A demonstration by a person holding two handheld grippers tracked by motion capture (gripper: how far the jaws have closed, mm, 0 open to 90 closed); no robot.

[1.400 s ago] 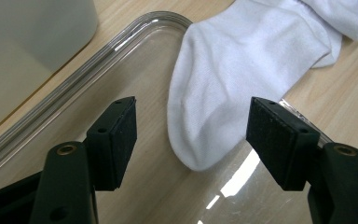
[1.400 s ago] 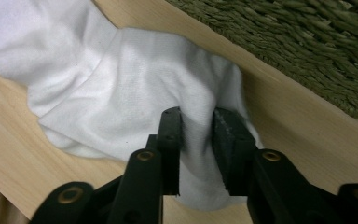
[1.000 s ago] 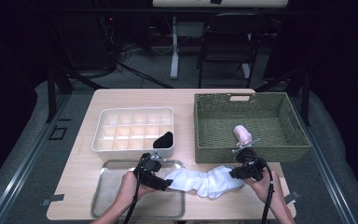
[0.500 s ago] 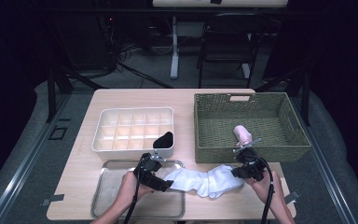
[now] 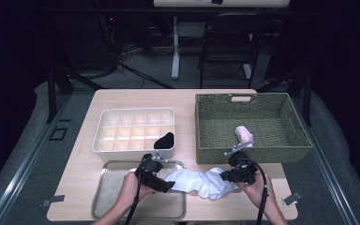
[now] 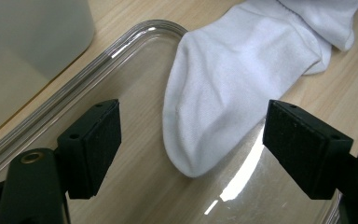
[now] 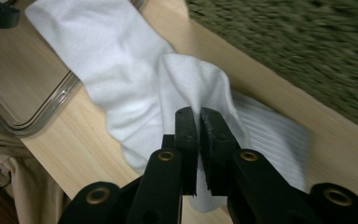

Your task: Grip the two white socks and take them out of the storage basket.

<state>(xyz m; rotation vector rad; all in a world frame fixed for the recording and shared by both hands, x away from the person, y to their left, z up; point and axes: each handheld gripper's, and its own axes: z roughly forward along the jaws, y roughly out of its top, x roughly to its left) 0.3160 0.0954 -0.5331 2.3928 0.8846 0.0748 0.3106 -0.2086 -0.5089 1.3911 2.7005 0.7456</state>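
While the white sock [image 5: 198, 182] lies stretched across the table's near edge, its toe end rests inside the metal tray [image 5: 104, 197] and its cuff end reaches toward 3 o'clock, near the wicker basket [image 5: 206, 136]. At the cuff, the right gripper [image 7: 199, 122] is clenched on a pinched fold of the sock, its 2 jaws nearly touching. At 9 o'clock from it, the left gripper [image 6: 193, 135] is released, jaws wide apart either side of the toe, pads clear of the cloth.
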